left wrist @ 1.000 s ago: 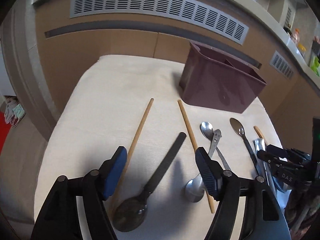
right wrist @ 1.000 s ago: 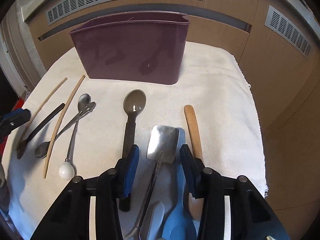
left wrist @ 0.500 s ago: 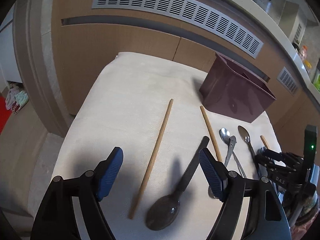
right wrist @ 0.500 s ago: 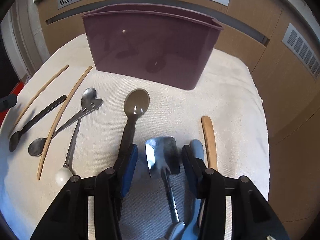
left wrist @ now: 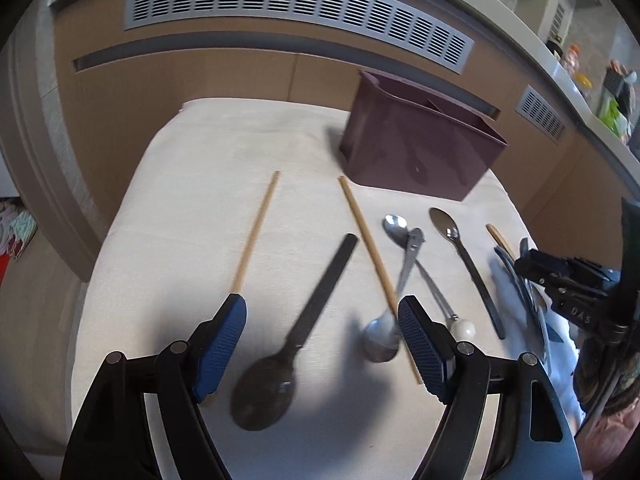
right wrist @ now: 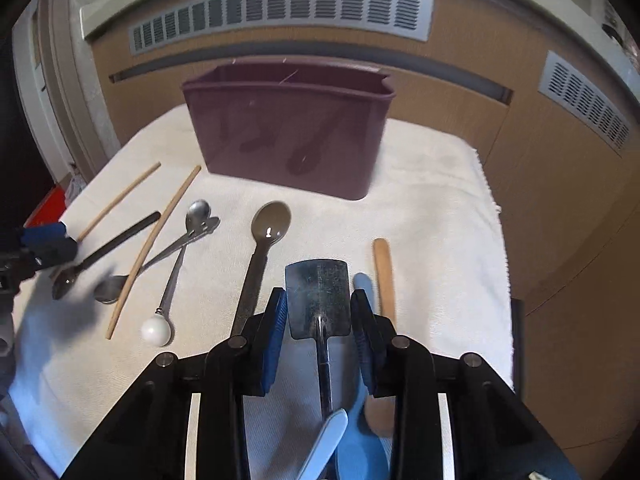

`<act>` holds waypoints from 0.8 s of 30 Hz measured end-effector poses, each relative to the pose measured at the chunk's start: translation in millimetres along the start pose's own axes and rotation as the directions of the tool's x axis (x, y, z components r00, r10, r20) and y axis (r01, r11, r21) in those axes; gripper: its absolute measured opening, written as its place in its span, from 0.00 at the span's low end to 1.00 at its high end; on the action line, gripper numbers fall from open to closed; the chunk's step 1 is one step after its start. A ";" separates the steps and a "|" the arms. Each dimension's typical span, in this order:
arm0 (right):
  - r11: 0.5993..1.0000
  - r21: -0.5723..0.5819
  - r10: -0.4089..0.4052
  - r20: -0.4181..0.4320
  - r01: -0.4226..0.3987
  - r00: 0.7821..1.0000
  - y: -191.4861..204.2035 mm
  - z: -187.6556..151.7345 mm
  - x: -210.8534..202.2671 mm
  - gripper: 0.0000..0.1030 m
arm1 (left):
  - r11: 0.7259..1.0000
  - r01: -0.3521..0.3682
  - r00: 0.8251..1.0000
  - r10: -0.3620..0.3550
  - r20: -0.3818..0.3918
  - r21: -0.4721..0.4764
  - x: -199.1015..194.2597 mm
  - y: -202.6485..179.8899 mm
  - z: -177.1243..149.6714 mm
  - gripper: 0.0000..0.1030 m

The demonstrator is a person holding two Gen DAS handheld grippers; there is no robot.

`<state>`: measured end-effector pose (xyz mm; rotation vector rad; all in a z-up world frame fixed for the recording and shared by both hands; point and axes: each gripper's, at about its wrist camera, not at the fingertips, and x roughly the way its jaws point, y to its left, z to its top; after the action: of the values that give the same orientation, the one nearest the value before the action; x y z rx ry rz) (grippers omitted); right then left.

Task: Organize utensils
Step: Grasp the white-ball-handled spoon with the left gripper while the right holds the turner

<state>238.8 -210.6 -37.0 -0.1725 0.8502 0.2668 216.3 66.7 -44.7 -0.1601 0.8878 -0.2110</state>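
Utensils lie spread on the white cloth (right wrist: 432, 184) before the maroon caddy (right wrist: 288, 136). Your right gripper (right wrist: 318, 312) is closing around the metal spatula (right wrist: 318, 300); grip squarely before lifting. Your left gripper (left wrist: 320, 332) hangs released above the black-handled spoon (left wrist: 296, 344).

1. Glossy maroon plastic caddy (right wrist: 292, 136), lightly reflective.
2. Matt cream woven cloth (right wrist: 432, 216) over the worktop.
3. Scuffed, shiny flat-bladed metal spatula (right wrist: 318, 300).
4. Two matt pale wooden chopsticks (left wrist: 256, 236).
5. Ribbed blue rubbery pads (left wrist: 420, 344).
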 end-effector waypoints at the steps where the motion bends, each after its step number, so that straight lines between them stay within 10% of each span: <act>1: 1.000 0.004 -0.013 0.016 0.013 1.000 -0.6 -1.1 -4.0 0.29 | 1.000 0.000 1.000 0.000 -0.008 0.001 2.1 -5.4 1.7 0.76; 7: 0.997 0.068 0.016 0.060 -0.020 0.998 -21.0 -9.7 -17.1 0.28 | 0.997 0.049 0.997 -0.045 -0.061 0.062 11.2 -51.6 -0.3 0.75; 12: 0.992 0.119 0.037 0.077 -0.046 0.996 -34.2 -11.7 -16.3 0.29 | 0.984 0.105 0.990 -0.090 -0.109 0.145 20.1 -96.3 -26.3 0.46; 24: 0.986 0.159 0.035 0.128 -0.055 0.991 -40.2 -20.2 -41.8 0.29 | 0.984 -0.081 0.994 0.091 -0.060 0.156 54.9 -122.9 -28.4 0.34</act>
<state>210.1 -260.9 -16.6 0.0155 0.7483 0.2472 213.5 -67.3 -75.9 0.0285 0.9391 -0.2040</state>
